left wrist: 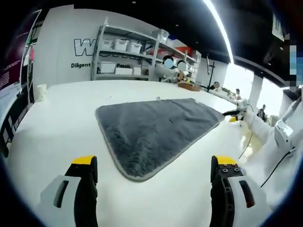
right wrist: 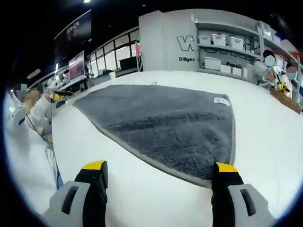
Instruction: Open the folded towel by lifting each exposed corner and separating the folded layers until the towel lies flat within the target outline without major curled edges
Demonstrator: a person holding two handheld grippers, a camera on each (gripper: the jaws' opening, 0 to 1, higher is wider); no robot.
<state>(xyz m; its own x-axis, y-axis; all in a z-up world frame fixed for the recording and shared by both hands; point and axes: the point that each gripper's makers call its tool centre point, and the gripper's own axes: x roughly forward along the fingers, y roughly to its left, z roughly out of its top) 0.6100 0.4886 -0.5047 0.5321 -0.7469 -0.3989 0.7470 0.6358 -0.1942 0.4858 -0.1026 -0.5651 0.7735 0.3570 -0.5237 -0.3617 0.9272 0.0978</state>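
On the white counter (left wrist: 57, 132) the grey towel (left wrist: 156, 127) lies spread flat; left tongs (left wrist: 154, 168) and right tongs (right wrist: 161, 172) gape wide, holding nothing; white bins (left wrist: 120, 45) line the shelves (left wrist: 137, 54)

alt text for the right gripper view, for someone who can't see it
A grey towel lies spread flat on a white table, a small white label near its far right corner. The right gripper, jaws wide apart with yellow tips, hovers empty just before the towel's near edge. Shelves with white bins stand behind.
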